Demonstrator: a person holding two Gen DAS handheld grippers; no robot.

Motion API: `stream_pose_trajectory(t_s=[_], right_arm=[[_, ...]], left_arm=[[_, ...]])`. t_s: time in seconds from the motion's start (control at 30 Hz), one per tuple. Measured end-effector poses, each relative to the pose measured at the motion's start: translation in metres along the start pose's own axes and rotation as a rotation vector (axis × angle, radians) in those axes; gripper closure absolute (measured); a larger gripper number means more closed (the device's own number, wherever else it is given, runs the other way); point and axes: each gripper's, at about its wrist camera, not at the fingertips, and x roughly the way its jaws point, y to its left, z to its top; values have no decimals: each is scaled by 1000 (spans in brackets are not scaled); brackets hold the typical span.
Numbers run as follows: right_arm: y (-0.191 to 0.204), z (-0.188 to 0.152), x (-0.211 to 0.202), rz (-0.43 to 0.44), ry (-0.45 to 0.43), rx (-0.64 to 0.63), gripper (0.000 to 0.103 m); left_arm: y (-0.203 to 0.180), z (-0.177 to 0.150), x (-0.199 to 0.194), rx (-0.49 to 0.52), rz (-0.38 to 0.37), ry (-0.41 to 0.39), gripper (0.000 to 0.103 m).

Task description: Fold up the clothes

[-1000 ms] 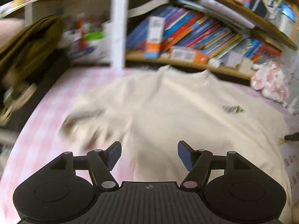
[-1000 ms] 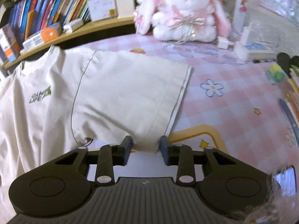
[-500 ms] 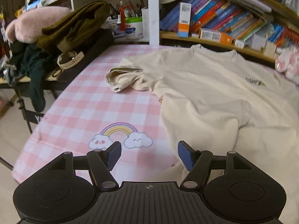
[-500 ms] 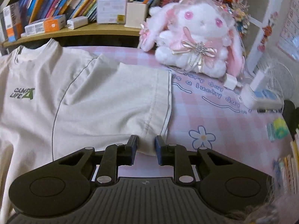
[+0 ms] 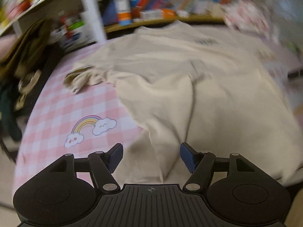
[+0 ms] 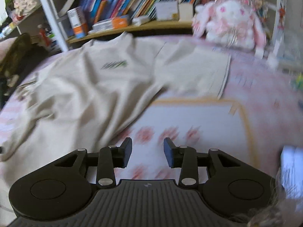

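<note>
One cream T-shirt [image 6: 90,87] spread flat, one sleeve crumpled, left hand-held gripper [image 5: 150,156] wide apart, right hand-held gripper [image 6: 147,154] parted, empty.

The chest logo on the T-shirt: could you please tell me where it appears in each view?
Left wrist: the logo is a dark blur at upper centre-right, below the collar.
Right wrist: the logo sits upper left of centre, dark with green.
Shared landmark: the orange-and-white box on the shelf behind the collar.
</note>
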Motion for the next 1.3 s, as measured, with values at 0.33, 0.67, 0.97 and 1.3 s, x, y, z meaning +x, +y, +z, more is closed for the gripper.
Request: stream_pose_trajectory(t_s=[0.33,0.67,0.97,1.3], right_arm=[[65,-72,-30,9,40,63,59],[99,-115,-39,18,55,147,98],[96,-76,-105,-135,-178,67,99],[128,-108,-82,120,78,-64,64]], left_arm=[[-9,-20,0,256,-30,-20,87],[67,-13,-39,-203,-417,-91,101],[139,-47,-37,-688,-630,-64,101],[130,-65,-3,-445,-338,97,98]])
